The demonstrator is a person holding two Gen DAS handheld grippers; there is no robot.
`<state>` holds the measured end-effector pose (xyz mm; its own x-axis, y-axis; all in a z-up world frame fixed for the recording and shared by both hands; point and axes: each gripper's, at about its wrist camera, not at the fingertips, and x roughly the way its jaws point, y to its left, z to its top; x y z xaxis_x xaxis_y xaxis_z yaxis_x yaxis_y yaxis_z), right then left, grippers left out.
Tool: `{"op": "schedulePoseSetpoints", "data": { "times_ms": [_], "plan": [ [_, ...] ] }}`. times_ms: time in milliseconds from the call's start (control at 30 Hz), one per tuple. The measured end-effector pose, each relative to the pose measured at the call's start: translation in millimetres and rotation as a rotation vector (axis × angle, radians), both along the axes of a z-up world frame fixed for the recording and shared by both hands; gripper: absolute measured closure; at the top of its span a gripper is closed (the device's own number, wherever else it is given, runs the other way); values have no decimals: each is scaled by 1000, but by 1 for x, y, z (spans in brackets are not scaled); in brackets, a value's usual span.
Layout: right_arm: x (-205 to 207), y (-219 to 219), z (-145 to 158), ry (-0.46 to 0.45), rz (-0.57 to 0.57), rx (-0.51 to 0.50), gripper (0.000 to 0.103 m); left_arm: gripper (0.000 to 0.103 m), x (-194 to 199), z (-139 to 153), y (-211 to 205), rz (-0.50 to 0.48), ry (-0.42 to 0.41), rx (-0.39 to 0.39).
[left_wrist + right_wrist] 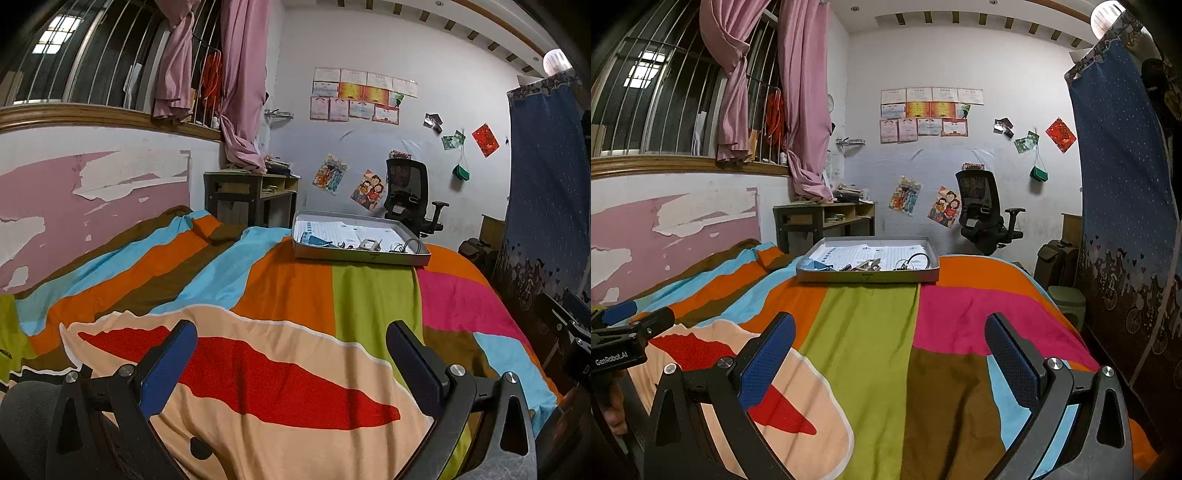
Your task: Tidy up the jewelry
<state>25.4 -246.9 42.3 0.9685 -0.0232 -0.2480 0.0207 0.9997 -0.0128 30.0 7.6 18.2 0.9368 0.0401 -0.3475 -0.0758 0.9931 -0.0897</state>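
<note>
A shallow grey tray (362, 257) (868, 276) rests on the far part of the bed, lined with white paper. Small jewelry pieces (369, 244) (868, 265) lie along its near side, with a dark looped bangle or cord (412, 245) (918, 260) at the right. My left gripper (291, 328) hangs open over the bedspread, well short of the tray, with nothing between its blue pads. My right gripper (890, 321) is likewise open and holds nothing, also short of the tray. The left gripper's body (624, 332) shows at the left edge of the right wrist view.
A multicoloured striped bedspread (295, 288) (871, 332) covers the bed. Behind it stand a wooden desk (251, 195) (823, 221) and a black office chair (410, 195) (982, 210). A blue curtain (543, 184) (1126, 184) hangs at the right. A green stool (1067, 302) sits beside the bed.
</note>
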Motion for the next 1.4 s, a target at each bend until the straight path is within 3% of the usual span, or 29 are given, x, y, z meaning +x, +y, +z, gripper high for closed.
{"op": "schedulePoseSetpoints", "data": {
  "times_ms": [1400],
  "plan": [
    [-1,-2,-1,-2,1,-5,2,0,2,-2,1,-2,-4,5]
  ]
}}
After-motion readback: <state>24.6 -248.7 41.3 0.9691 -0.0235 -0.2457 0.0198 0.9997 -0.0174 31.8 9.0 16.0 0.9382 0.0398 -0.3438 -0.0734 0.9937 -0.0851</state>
